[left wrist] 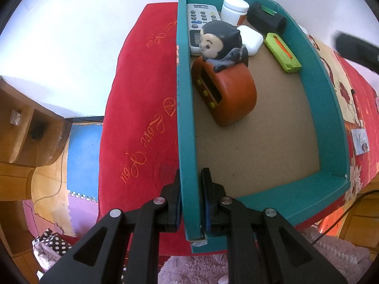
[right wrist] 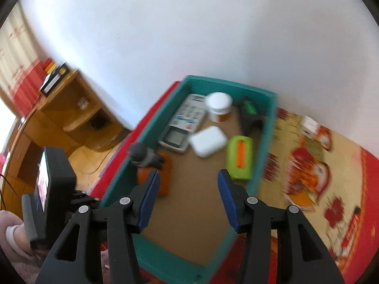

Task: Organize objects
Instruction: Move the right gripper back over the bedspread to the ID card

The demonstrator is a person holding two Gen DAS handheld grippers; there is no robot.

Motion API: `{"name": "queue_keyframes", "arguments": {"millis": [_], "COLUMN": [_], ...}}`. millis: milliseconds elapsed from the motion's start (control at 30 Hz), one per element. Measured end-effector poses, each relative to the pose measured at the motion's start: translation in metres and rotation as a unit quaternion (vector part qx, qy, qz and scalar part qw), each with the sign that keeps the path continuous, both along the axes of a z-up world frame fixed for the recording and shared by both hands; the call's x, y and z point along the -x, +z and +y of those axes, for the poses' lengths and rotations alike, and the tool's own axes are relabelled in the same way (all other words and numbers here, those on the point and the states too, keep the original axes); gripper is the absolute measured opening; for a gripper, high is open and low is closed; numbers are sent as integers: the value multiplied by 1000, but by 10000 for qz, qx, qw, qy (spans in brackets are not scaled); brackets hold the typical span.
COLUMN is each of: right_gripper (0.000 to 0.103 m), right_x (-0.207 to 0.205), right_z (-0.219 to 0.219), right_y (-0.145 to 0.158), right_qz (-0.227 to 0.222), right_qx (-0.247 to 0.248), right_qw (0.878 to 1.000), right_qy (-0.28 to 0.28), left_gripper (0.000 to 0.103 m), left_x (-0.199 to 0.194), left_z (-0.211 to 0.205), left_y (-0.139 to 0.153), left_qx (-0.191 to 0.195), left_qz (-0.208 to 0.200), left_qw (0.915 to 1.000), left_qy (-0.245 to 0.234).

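Note:
A teal box lies on a red bed cover. My left gripper is shut on its near left wall, one pad inside and one outside. In the box are a dark-headed toy figure on an orange-red base, a grey calculator, a white jar, a white case, a green cutter and a black item. My right gripper hovers over the box floor, its jaws apart with nothing between them; the toy is just beyond its left finger, the cutter beyond its right.
A red embroidered cushion borders the box's left side. A patterned cover with a small white box spreads to the right. A wooden desk and floor mats lie to the left, a white wall behind. The left hand's gripper body shows at the left.

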State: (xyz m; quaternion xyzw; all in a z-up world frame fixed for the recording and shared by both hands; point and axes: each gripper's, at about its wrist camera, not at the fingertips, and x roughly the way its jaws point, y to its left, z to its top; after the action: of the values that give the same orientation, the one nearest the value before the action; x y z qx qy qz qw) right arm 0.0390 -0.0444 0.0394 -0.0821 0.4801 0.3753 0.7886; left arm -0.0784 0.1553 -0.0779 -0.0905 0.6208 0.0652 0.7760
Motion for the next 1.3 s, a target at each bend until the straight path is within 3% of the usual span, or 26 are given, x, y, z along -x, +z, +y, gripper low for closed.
{"name": "queue_keyframes", "arguments": {"millis": [200, 367, 433, 533, 600, 667, 967, 1300], "right_gripper": [54, 58, 60, 60, 60, 61, 61, 61], "right_x": [0, 7, 12, 18, 21, 22, 20, 1], "right_z": [-62, -107, -121, -141, -155, -164, -166, -146], "right_y": [-3, -13, -21, -38, -49, -56, -78, -79], "right_qz": [21, -80, -190, -458, -569, -573, -636, -477], "right_qx": [414, 1398, 1999, 2912, 3339, 3554, 3774, 3122], "right_qw": [9974, 9896, 9796, 9539, 9376, 9287, 9174, 9471], "right_qy": [-589, -338, 49, 562, 782, 891, 1089, 578], "left_gripper": [11, 11, 11, 11, 11, 11, 11, 11], "left_x": [0, -1, -1, -1, -1, -1, 0, 0], "left_z": [0, -1, 0, 0, 0, 0, 0, 0], "left_y": [-1, -1, -1, -1, -1, -1, -1, -1], "left_qx": [2, 4, 6, 10, 15, 16, 17, 20], "left_qz": [12, 15, 14, 8, -1, -2, 6, 7], "left_qw": [10000, 10000, 10000, 10000, 10000, 10000, 10000, 10000], "left_qy": [-38, -53, -49, -44, -39, -37, -29, -21]}}
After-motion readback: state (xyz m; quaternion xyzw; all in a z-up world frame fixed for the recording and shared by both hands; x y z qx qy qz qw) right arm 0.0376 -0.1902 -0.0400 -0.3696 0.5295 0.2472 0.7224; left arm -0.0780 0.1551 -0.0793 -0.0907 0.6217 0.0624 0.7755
